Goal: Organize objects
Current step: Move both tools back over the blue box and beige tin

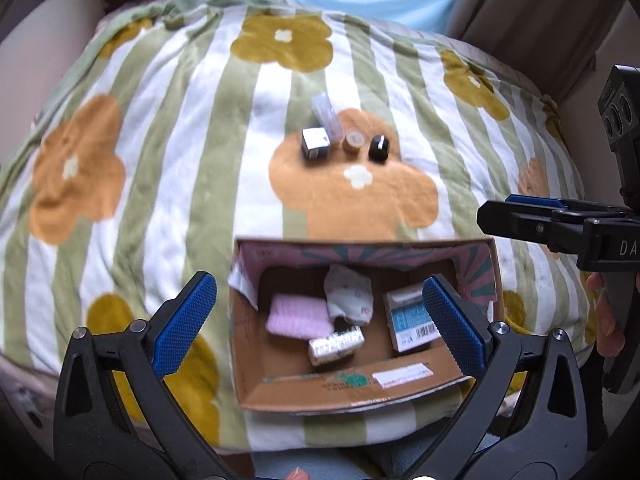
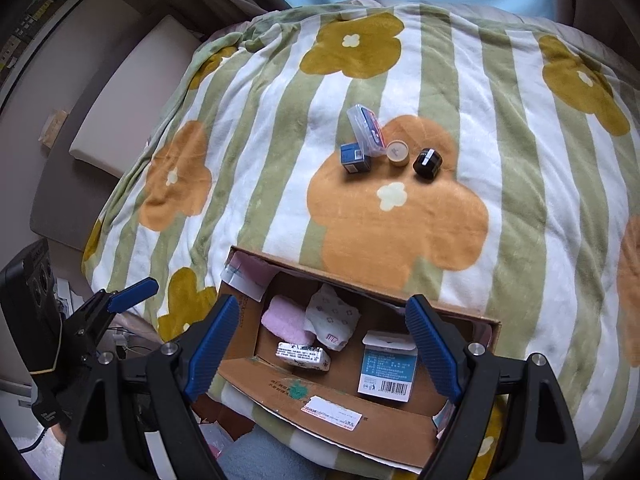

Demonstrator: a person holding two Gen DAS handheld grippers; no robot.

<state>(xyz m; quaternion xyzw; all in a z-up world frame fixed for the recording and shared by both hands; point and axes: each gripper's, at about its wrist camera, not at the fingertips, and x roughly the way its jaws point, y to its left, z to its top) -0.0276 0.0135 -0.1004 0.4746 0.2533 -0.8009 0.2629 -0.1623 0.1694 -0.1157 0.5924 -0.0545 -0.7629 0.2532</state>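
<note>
Both the left hand-held gripper and the right hand-held gripper are being held wide open and empty above the cardboard box, so the black jar beyond the box is best being approached squarely.

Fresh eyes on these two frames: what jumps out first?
The striped green-and-white blanket with big orange flowers fills both views. At its near edge sits an open cardboard box holding a pink fluffy cloth and a blue-and-white carton. Farther back stands a small black jar.
</note>
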